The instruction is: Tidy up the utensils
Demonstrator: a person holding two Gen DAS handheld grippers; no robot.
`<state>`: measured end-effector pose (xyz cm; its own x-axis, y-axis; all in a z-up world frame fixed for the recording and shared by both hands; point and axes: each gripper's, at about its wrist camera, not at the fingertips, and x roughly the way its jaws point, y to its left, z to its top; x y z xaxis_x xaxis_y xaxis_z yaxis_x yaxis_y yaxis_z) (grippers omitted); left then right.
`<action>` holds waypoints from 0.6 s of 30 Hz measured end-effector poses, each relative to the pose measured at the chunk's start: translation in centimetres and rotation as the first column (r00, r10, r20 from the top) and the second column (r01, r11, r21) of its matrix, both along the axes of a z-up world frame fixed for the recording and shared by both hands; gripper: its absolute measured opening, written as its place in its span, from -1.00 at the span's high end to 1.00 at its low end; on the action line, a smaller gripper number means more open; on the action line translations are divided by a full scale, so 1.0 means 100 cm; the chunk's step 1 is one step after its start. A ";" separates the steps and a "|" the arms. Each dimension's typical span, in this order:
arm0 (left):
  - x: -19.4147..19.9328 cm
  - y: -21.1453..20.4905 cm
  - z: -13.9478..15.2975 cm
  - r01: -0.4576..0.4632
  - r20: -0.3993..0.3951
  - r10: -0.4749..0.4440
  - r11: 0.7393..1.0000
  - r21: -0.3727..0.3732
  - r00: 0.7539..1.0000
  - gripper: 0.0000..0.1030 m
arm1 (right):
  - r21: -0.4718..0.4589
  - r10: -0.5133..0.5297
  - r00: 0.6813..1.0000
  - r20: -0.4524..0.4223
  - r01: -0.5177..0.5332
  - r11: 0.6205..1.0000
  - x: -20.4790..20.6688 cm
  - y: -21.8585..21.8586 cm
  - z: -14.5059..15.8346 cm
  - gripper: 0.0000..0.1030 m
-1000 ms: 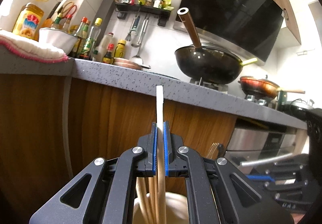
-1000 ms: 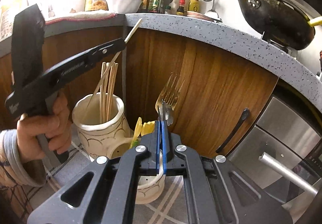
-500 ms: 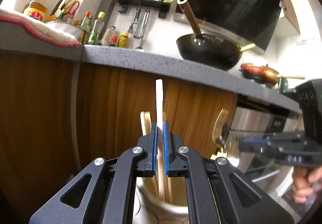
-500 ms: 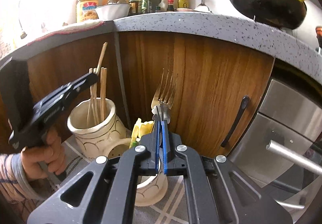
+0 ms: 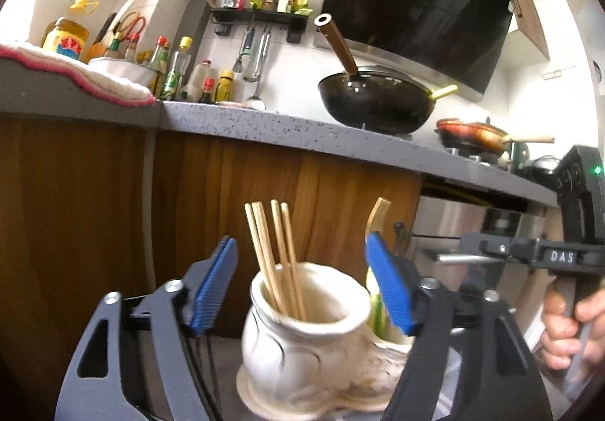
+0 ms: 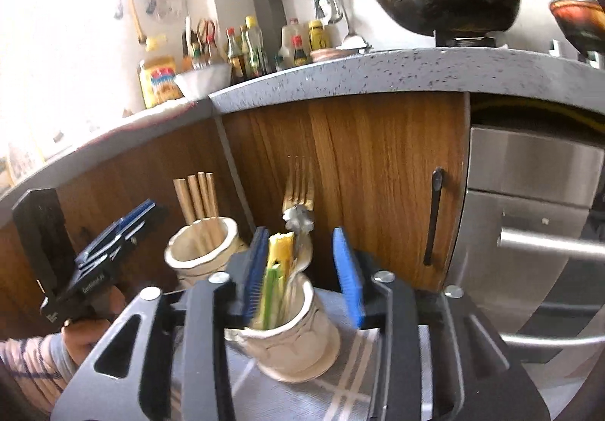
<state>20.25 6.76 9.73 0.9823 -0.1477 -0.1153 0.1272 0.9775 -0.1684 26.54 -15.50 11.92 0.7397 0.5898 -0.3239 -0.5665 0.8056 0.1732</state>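
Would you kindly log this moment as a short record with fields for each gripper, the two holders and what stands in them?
left gripper: open, empty, jaws either side of the chopstick pot
right gripper: open, empty, jaws either side of the fork pot
chopstick pot: cream ceramic, holds the wooden chopsticks, upright
fork pot: cream ceramic, holds a gold fork tines up, plus yellow and green utensils
surface: checked cloth
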 end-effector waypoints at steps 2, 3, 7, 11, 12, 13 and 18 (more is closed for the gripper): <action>-0.011 -0.004 -0.003 -0.011 -0.013 0.011 1.000 0.015 1.000 -0.57 | 0.007 -0.009 1.000 0.017 0.009 1.000 -0.013 -0.001 -0.007 0.13; -0.016 -0.006 -0.004 -0.021 -0.017 0.022 0.999 0.027 1.000 -0.61 | 0.007 -0.021 0.999 0.027 0.021 1.000 -0.019 -0.001 -0.011 0.12; -0.036 -0.010 -0.010 -0.049 -0.028 0.050 0.998 0.035 0.998 -0.78 | 0.022 -0.082 0.994 0.069 0.081 0.996 -0.038 -0.004 -0.022 -0.12; -0.053 -0.012 -0.018 -0.079 -0.022 0.079 0.996 0.030 0.997 -0.87 | 0.040 -0.142 0.978 0.150 0.138 0.990 -0.057 -0.008 -0.032 -0.49; -0.055 -0.013 -0.020 -0.085 -0.030 0.086 0.996 0.033 0.996 -0.87 | 0.041 -0.149 0.975 0.165 0.144 0.989 -0.061 -0.007 -0.034 -0.54; -0.056 -0.014 -0.023 -0.091 -0.038 0.092 0.995 0.038 0.995 -0.88 | 0.040 -0.160 0.969 0.186 0.155 0.987 -0.068 -0.006 -0.038 -0.60; -0.063 -0.018 -0.035 -0.112 -0.048 0.114 0.993 0.048 0.992 -0.89 | 0.020 -0.171 0.954 0.246 0.171 0.985 -0.086 0.004 -0.053 -0.83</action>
<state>13.97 4.96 6.24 0.9852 -0.0297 -0.1690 0.0081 0.9918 -0.1272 17.95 -15.10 6.61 0.8863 0.4473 -0.1200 -0.4453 0.8943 0.0443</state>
